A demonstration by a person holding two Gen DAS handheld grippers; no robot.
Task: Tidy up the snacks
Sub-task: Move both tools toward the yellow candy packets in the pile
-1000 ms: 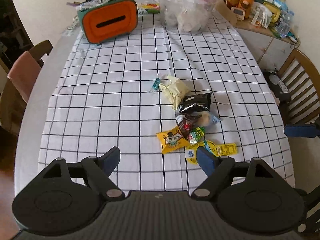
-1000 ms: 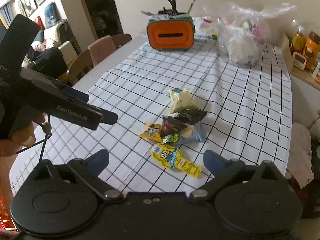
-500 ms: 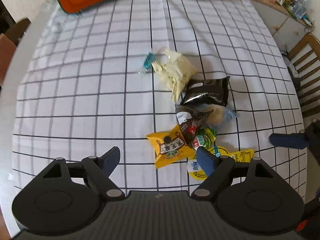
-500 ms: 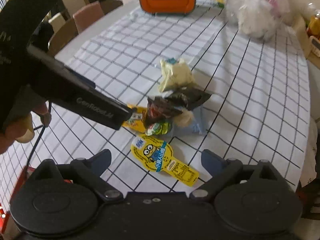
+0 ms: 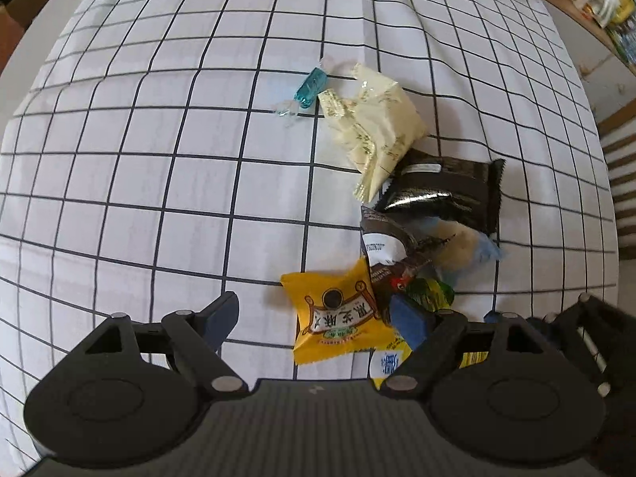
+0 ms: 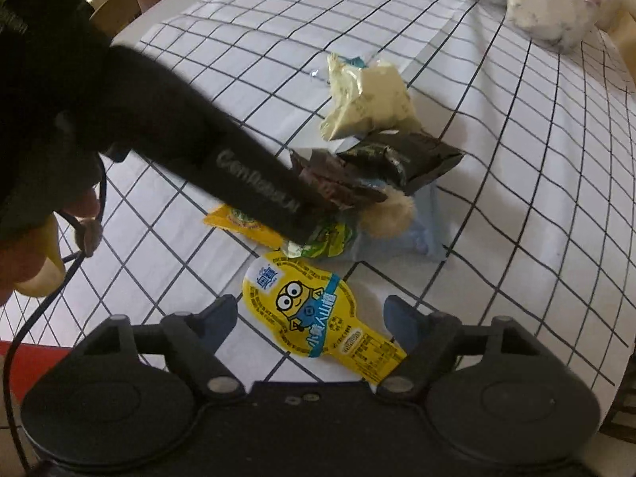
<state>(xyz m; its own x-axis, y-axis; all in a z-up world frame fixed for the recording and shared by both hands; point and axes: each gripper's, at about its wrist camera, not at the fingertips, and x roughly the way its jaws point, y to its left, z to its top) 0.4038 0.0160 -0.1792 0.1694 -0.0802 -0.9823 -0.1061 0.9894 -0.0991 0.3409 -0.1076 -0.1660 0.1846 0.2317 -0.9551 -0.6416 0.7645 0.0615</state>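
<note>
While nothing yet sorted: checked tabletop (image 5: 159, 183) carrying every snack in one loose heap. Cream packet (image 5: 373, 127) at heap's far end, black packet (image 5: 445, 194) just nearer, orange sachet (image 5: 338, 318) between left gripper (image 5: 318, 314) jaws, apart, not pressing. Yellow minion pouch (image 6: 306, 310) nearest, flat between right gripper (image 6: 310, 318) jaws, closing, untouched. Teal candy (image 5: 310, 87) beside cream packet. All sorting left.

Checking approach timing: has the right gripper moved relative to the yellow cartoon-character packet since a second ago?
Yes. The right gripper has come down and forward onto the yellow cartoon-character packet, which now lies between its closing fingers, not yet pinched.
</note>
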